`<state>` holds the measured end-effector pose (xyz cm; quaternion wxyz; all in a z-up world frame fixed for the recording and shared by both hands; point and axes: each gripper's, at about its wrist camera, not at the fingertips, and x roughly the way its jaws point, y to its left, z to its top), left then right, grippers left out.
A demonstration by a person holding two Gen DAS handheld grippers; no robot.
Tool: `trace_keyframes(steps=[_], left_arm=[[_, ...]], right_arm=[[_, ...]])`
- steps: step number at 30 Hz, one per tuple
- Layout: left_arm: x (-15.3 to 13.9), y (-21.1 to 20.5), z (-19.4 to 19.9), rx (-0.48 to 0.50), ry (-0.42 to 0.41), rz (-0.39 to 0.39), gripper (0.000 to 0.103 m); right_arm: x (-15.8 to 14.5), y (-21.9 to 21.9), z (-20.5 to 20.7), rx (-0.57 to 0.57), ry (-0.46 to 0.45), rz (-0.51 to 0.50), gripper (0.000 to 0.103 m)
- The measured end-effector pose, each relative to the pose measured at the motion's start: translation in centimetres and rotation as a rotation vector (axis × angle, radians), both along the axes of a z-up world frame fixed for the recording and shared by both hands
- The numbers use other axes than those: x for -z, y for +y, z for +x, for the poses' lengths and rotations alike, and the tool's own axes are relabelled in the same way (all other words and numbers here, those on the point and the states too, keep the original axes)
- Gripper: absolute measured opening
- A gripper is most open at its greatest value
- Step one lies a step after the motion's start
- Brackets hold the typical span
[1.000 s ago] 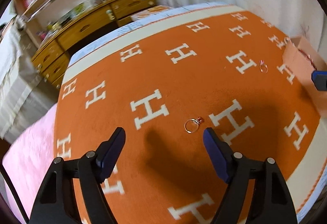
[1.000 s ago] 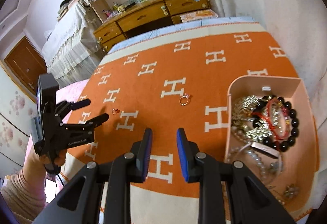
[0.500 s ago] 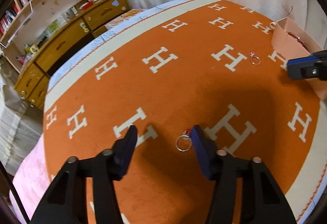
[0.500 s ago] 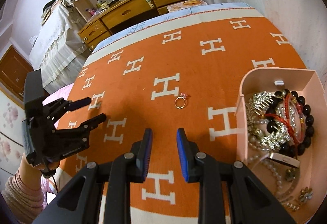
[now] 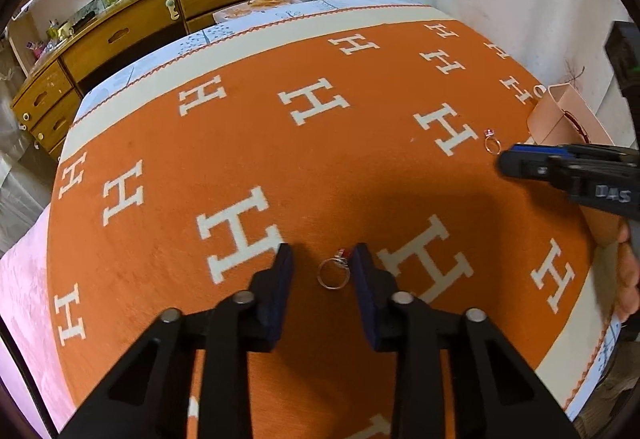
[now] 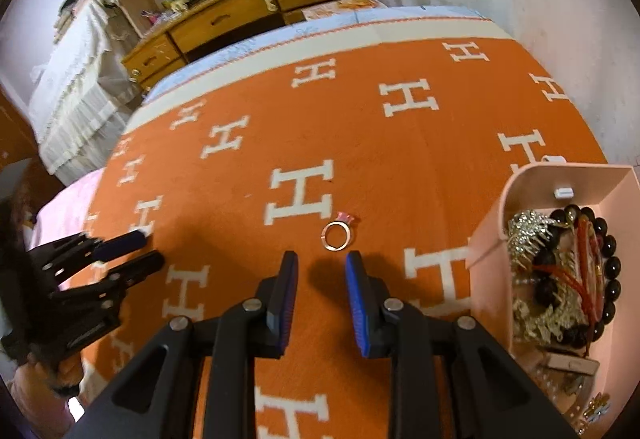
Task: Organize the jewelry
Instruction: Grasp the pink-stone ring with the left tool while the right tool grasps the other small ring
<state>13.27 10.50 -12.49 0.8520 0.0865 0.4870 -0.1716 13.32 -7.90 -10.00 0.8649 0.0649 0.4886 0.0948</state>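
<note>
A silver ring with a red stone (image 5: 334,274) lies on the orange H-patterned blanket (image 5: 320,167), between the fingers of my left gripper (image 5: 321,259). Its jaws are closing; the ring's stone is close to the right pad, and the left pad stands clear of the band. A rose-gold ring with a pink stone (image 6: 336,235) lies just beyond the tips of my right gripper (image 6: 321,266), which is open with nothing between its blue pads. In the left wrist view this ring (image 5: 492,143) sits next to the right gripper (image 5: 510,163). The pink box (image 6: 490,235) holds bracelets and other jewelry.
The pink box (image 5: 554,115) stands at the blanket's right edge, near the wall. A wooden dresser (image 6: 240,19) and shelves stand beyond the far end of the bed. My left gripper (image 6: 150,249), held by a hand, is at the left in the right wrist view.
The left jaws have narrowed around the silver ring and the gripper has tipped down over it. The right gripper has moved closer to the pink-stone ring.
</note>
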Motion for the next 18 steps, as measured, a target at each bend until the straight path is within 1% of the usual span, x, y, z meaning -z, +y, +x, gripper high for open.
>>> trace_keyframes(steps=[1,3,8,13,15,17,18], left_arm=[[0.0,-0.2,-0.1,-0.005,0.001,0.001,0.019],[0.0,-0.4,-0.2,-0.012,0.001,-0.001,0.014],[0.0,-0.4,-0.6,-0.045,-0.005,-0.011,0.014],[-0.1,-0.3,-0.8,-0.071,-0.005,-0.032,0.013],[-0.1,-0.4,-0.8,-0.076,-0.009,-0.030,0.013],[0.0,-0.5,-1.0,-0.082,-0.014,-0.029,0.013],[0.0,-0.5,-1.1,-0.088,-0.016,-0.033,0.013]], right_arm=[[-0.1,0.2,0.1,0.009,-0.021,-0.013,0.025],[-0.1,0.6,0.5,0.023,-0.025,-0.042,0.025],[0.0,1.6,1.1,0.038,-0.049,-0.108,0.025],[0.2,2.8,1.4,0.021,-0.095,-0.192,0.024],[0.3,3.0,1.2,0.018,-0.107,-0.221,0.012],[0.2,2.7,1.0,0.011,-0.114,-0.210,0.012],[0.2,2.5,1.0,0.008,-0.116,-0.202,0.007]])
